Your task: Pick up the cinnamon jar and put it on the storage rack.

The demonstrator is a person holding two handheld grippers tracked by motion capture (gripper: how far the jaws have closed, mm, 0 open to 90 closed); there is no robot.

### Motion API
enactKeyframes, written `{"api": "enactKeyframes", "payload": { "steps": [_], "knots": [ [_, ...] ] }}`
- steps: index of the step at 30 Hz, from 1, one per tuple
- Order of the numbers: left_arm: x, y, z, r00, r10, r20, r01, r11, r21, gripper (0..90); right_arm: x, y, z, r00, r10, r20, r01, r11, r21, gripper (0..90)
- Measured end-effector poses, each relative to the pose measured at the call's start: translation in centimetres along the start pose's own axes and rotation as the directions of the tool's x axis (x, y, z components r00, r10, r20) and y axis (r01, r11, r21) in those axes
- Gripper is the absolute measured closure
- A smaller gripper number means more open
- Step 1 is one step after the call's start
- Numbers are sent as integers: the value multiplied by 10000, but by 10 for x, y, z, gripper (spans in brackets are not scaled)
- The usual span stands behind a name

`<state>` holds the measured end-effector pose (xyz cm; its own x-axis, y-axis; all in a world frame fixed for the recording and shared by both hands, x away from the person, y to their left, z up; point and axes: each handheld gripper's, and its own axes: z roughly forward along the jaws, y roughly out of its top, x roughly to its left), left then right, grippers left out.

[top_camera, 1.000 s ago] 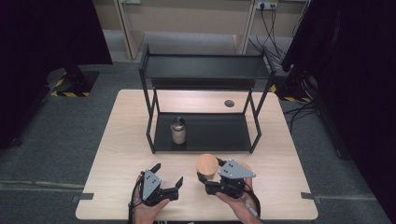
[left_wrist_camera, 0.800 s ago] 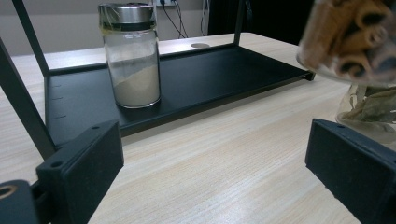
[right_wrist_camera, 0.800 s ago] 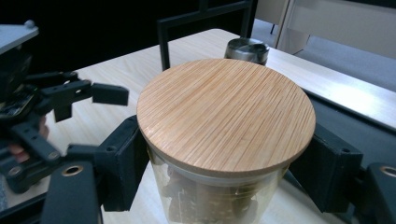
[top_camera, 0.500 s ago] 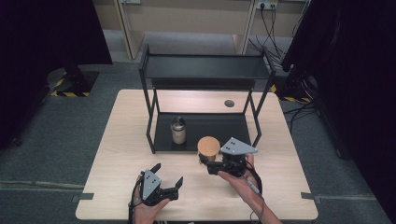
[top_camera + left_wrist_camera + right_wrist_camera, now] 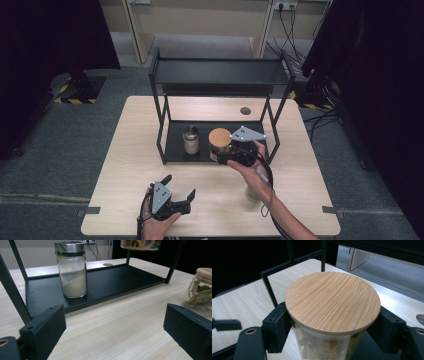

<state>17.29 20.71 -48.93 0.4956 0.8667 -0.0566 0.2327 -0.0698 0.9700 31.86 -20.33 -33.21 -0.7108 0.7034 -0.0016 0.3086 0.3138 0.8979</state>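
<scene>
A glass jar with a round bamboo lid hangs over the front right part of the black rack's lower shelf. My right gripper is shut on its glass body, one pad on each side. The jar's base floats well above the shelf. A spice jar of pale powder with a metal cap stands on that shelf to the left. My left gripper rests open near the table's front edge, with nothing between its jaws.
The rack's top shelf spans above, with thin black posts at the corners. A glass jar of bay leaves stands on the table beside my right forearm. A round hole lies in the tabletop behind the rack.
My right gripper has carried the bamboo-lid jar forward and up, from the table's front area to over the lower shelf. The left gripper has stayed put.
</scene>
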Motion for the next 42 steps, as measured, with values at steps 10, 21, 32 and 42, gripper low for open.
{"api": "enactKeyframes", "payload": {
  "steps": [10, 21, 32, 42],
  "knots": [
    [0, 0, 0, 10000, -1, 21, 1, 10000, 10, 35, -7, 8, 27, 9980, 393, 491, -400, 9991, 139, 257],
    [1, 0, 0, 10000, -8, 12, 8, 10000, 7, 35, -9, 9, 60, 9908, 775, 1108, -828, 9956, 439, 257],
    [2, 0, 0, 10000, -5, 35, 5, 10000, 45, 35, -2, 5, 90, 9797, 1090, 1681, -1242, 9888, 831, 257],
    [2, 0, 0, 10000, -31, 81, 31, 10000, 72, 35, 5, 2, 106, 9715, 1039, 2129, -1290, 9858, 1076, 257]
  ]
}}
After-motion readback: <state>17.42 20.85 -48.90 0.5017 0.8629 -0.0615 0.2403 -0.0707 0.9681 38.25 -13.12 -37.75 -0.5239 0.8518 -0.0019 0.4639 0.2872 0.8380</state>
